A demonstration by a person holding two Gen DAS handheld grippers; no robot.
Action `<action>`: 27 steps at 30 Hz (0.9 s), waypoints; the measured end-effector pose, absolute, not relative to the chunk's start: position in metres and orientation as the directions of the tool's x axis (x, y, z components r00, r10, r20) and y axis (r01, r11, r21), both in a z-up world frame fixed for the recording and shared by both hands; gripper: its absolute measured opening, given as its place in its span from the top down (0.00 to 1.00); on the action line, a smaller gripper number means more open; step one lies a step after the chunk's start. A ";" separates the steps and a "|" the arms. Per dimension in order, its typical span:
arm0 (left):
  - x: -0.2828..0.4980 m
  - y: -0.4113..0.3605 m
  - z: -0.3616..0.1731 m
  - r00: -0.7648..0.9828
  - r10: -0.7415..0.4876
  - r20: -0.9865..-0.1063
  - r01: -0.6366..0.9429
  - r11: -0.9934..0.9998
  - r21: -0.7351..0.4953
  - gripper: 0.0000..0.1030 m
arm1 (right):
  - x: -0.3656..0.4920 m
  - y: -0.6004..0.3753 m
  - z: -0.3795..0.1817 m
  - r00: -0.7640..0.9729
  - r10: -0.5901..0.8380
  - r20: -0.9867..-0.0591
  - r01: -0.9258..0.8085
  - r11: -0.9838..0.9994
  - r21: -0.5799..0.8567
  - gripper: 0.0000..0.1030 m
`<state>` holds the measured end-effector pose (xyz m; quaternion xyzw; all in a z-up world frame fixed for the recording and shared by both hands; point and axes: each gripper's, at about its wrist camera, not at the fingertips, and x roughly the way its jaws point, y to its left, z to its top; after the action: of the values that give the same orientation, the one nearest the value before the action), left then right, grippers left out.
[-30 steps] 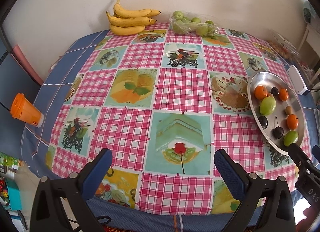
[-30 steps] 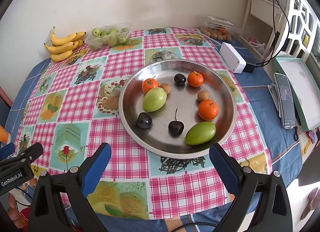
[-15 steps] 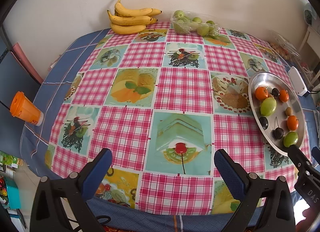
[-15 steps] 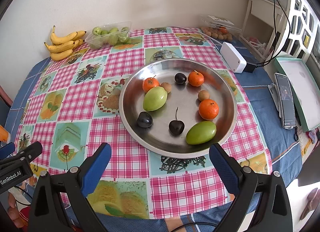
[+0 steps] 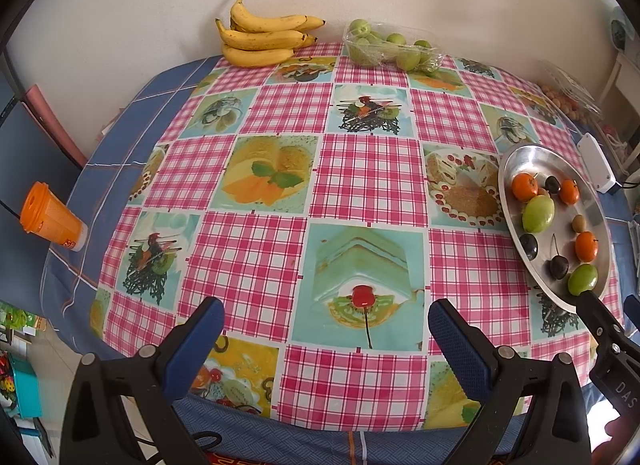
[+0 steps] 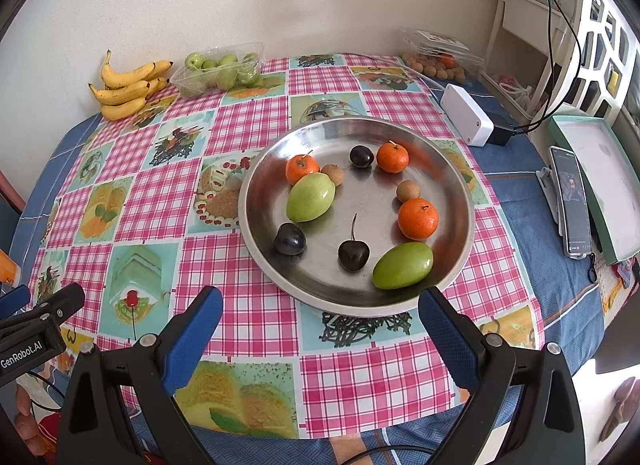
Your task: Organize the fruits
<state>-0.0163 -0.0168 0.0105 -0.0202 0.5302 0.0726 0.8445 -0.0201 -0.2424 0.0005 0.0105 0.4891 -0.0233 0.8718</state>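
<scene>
The left gripper (image 6: 24, 329) carries the label "GenRobot.AI"; the right gripper (image 6: 320, 329), near the metal plate (image 6: 260, 233), is wide open and empty, the left too. On the plate, a green mango (image 6: 403, 266) lies lengthwise toward the right gripper's side, maybe slightly tilted

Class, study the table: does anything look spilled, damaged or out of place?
Nothing stands out. The fruit sits loose and mixed on the metal plate, the bananas lie by the wall, and nothing looks spilled or broken.
</scene>
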 end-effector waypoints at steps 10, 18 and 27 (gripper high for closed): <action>-0.016 -0.016 0.010 0.423 0.104 -0.900 -0.149 0.988 0.044 0.00 | -0.020 -0.242 0.001 0.520 -0.030 -0.854 0.051 0.999 -0.005 0.05; -0.016 -0.015 0.009 0.418 0.106 -0.902 -0.155 0.987 0.044 0.00 | -0.021 -0.242 0.001 0.519 -0.031 -0.854 0.052 0.999 -0.005 0.05; -0.016 -0.015 0.008 0.417 0.107 -0.903 -0.157 0.987 0.044 0.00 | -0.022 -0.242 0.000 0.516 -0.031 -0.856 0.051 0.999 -0.006 0.05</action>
<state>-0.0159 -0.0153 0.0085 -0.0236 0.5342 0.0783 0.8414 -0.0217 -0.2419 -0.0004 0.0100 0.4914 -0.0237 0.8706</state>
